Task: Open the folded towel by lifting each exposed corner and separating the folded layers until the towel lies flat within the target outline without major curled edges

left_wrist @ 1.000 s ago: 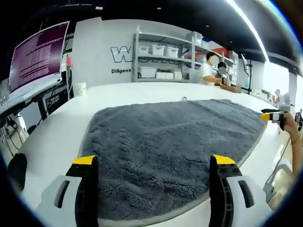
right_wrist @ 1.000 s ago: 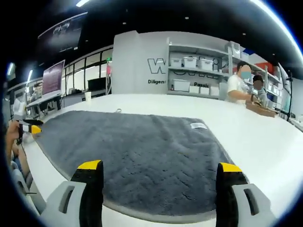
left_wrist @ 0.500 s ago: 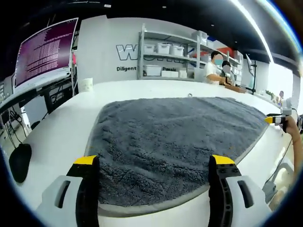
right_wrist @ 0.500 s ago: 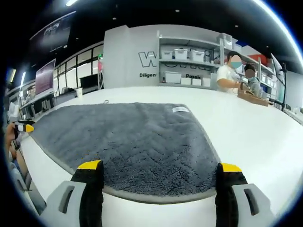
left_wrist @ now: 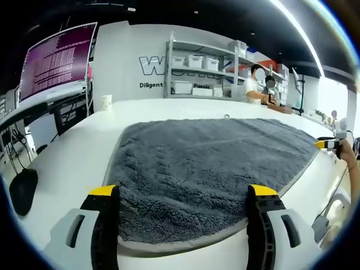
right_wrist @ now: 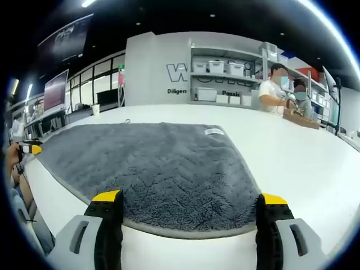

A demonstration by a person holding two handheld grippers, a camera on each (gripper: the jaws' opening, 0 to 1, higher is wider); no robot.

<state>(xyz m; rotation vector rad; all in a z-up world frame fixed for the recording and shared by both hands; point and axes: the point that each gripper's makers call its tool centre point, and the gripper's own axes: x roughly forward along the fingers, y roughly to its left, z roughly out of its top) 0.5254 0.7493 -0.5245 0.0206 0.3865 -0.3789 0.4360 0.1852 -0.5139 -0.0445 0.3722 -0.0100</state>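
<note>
The thick grey plush towel with a paler bound edge (left_wrist: 208,169) is lying spread across the white table (left_wrist: 67,163), its near edge running just in front of both tools and its far edge reaching toward the table's back edge. The left hand-held gripper (left_wrist: 178,194) is hovering over the towel's near left corner with its yellow-tipped jaws standing wide apart and gripping nothing; the right hand-held gripper (right_wrist: 185,199) is doing the same at the near right corner, jaws apart and empty. The pile is looking soft, floppy and fairly heavy for cloth — it will likely drape and drag rather than hold a shape, so the firmer bound hem at a corner is probably the best place to pinch. No folded layer is plainly showing, and the towel is appearing largely flat; I cannot make out any target outline. The right gripper view is showing a small white label (right_wrist: 214,131) near the towel's far right corner, which the left gripper view is not, while the left gripper view is offering a monitor with purple text (left_wrist: 56,62) and a white cup (left_wrist: 106,102) near the table's far left edge.
</note>
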